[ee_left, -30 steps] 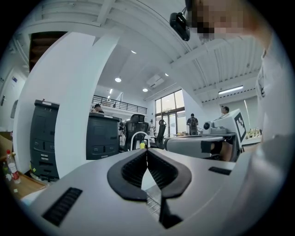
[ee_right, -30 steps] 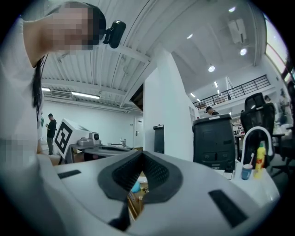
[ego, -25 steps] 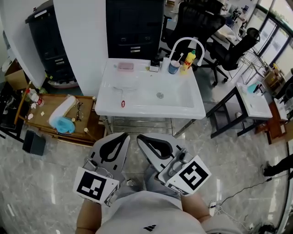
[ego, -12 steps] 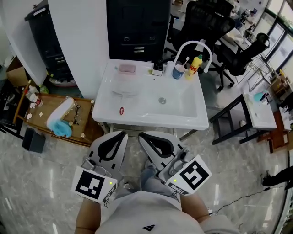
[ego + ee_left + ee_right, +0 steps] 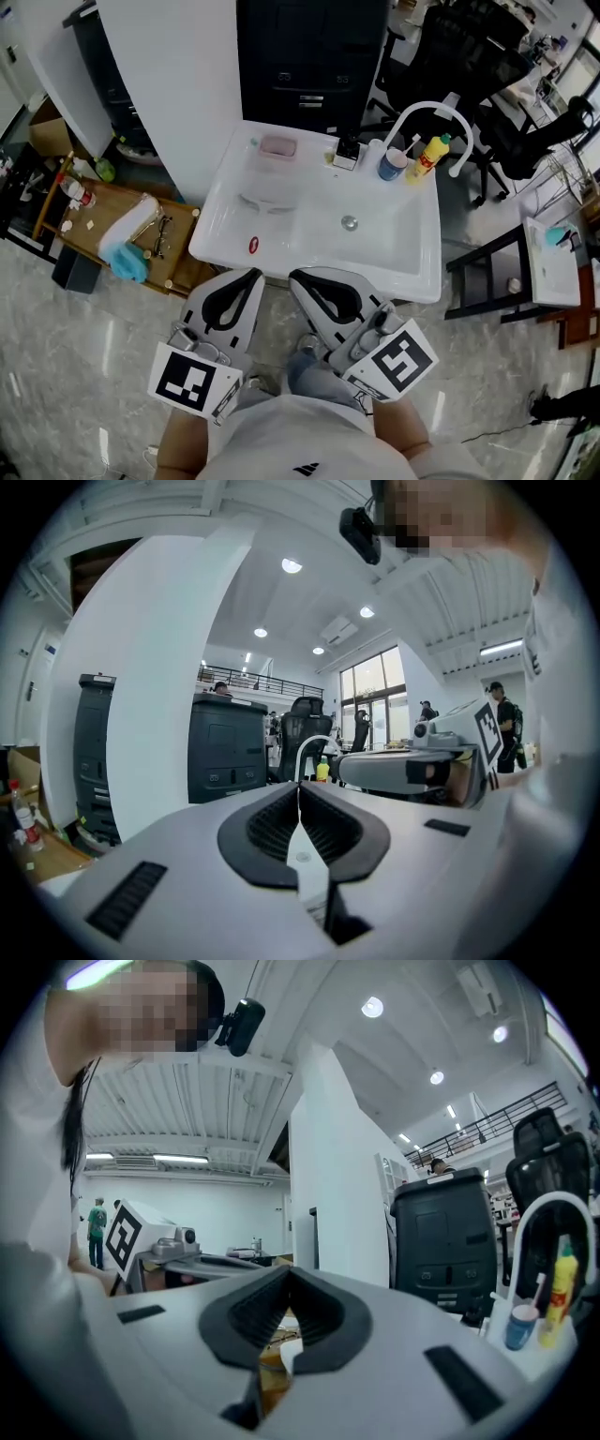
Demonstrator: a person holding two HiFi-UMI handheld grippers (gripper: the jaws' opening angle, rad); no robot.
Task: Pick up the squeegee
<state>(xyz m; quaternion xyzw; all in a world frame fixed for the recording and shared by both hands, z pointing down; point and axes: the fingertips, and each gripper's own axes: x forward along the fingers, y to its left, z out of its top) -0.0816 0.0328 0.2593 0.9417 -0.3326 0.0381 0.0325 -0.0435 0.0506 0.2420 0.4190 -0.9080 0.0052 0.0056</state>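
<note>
One squeegee lies flat in the left part of the white sink. It is pale and nearly see-through, so it is hard to pick out against the basin. Its blade runs crosswise at the far end. A thin handle reaches back toward the near rim and ends in a small red tip, the only strong colour on it. Nothing touches it.

To its right in the basin sits the round drain. On the sink's far rim are a pink soap dish at the left, and a blue cup and a yellow bottle at the right under the arched white faucet.

On the near side of the sink, both hand-held grippers point toward it, level and side by side. The left gripper has its jaws pressed together with nothing between them, and so does the right gripper. Their tips overlap the near rim in the head view, apart from the squeegee.

A black cabinet stands behind the sink, and a low wooden table holding a blue cloth stands to the left.
</note>
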